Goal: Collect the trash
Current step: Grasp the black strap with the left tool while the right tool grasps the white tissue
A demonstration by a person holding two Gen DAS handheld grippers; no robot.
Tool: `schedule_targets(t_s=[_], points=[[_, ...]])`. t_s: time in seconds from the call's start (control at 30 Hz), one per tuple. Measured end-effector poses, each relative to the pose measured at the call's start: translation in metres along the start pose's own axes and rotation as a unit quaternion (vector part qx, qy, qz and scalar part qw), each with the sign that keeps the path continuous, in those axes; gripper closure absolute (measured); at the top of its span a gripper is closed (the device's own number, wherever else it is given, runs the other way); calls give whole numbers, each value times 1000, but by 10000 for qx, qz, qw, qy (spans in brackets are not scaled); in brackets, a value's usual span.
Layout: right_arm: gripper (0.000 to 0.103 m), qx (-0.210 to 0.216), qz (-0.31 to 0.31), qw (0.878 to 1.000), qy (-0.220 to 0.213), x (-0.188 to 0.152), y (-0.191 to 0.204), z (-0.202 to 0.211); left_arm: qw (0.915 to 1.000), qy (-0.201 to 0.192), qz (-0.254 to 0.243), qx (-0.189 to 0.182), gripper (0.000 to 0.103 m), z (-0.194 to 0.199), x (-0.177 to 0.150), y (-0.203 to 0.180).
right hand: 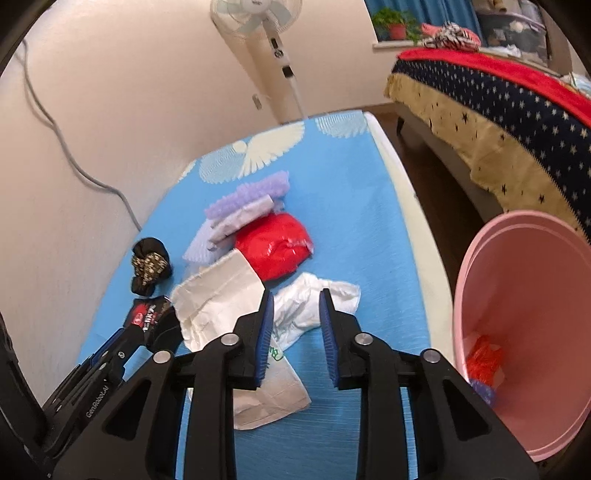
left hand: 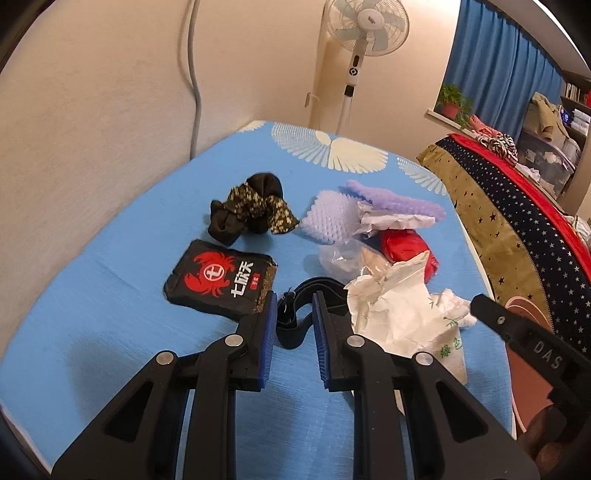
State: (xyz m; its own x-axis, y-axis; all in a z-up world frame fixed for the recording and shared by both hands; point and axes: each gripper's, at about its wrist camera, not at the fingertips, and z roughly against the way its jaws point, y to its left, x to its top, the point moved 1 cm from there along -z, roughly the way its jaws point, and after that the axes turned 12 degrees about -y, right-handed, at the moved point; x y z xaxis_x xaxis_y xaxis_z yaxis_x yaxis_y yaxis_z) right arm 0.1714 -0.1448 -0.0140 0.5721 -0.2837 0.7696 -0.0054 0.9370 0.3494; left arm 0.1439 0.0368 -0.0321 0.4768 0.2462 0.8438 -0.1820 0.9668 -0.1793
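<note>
Pink bin [right hand: 524,332] stands right of the blue table [right hand: 369,229], its mouth tilted leftward, far rim cut off. White paper bag [right hand: 221,295] lies mid-table, long axis near-to-far, partly hidden behind the right gripper [right hand: 296,295]; both it and the left gripper [left hand: 294,298] are spread apart, empty.

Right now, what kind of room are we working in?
Most likely a bedroom at home. A bed with a starry blanket stands beside the blue-covered table, a standing fan is by the wall, and a potted plant sits on the windowsill by blue curtains.
</note>
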Motion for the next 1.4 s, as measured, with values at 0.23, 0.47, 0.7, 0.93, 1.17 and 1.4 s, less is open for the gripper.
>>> schedule_targets(t_s=[0.23, 0.47, 0.7, 0.93, 1.17, 1.4], points=[[75, -22, -190, 9995, 261, -6, -5, -13, 9994, 315, 154, -37, 80, -16, -5, 4], [99, 178, -253, 9986, 437, -10, -5, -20, 9990, 407, 194, -9, 78, -21, -6, 6], [103, 257, 32, 9996, 136, 0, 3, -4, 9993, 348, 86, -80, 79, -16, -4, 2], [103, 98, 149, 9997, -149, 13, -6, 13, 9991, 378, 170, -47, 79, -23, -5, 7], [103, 130, 125, 9997, -139, 16, -12, 16, 9983, 553, 161, -68, 88, -31, -12, 7], [103, 163, 272, 9991, -264, 19, -4, 24, 9994, 343, -5, 36, 94, -20, -5, 6]])
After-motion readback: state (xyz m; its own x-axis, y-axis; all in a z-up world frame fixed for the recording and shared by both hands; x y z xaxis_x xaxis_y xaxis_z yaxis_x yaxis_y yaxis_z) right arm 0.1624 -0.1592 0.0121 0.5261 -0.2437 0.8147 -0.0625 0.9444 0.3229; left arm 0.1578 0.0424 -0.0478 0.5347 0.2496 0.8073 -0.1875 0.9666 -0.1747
